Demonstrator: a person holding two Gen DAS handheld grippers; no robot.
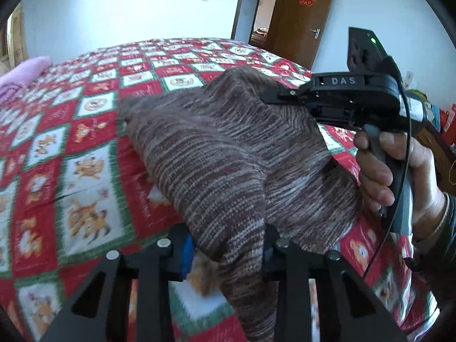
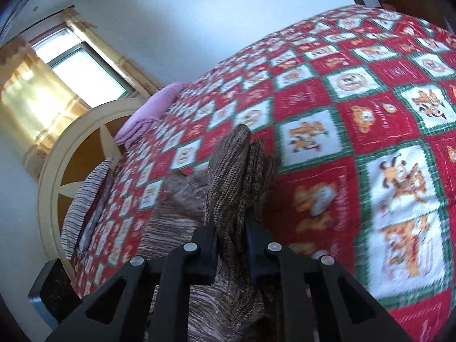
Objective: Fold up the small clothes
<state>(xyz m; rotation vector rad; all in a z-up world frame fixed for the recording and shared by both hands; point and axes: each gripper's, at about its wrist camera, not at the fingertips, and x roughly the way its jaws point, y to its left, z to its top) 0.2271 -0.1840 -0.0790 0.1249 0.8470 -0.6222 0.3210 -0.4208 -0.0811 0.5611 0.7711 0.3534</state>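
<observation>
You are holding the brown knit garment at two points, lifted off the near edge of the bed. Nearest you, the left gripper is clamping a hanging fold of the knit between its jaws, with the tail drooping below them toward the quilt. The right gripper is pinching a bunched ridge of the same fabric, and in the left view it is gripping the garment's high corner, held by your right hand. Both jaws are closed on cloth.

Between the two grips the knit is sagging like a tent, so you are carrying slack. Keep the two grippers level with each other and draw them apart until the top edge is running straight, before laying it down. The right grip looks to be holding several layers, though blur is making that hard to judge; a thick pinch may slip, so avoid jerking. Aim for the open quilt toward the middle of the bed, well short of the pink cloth at the far left corner.
</observation>
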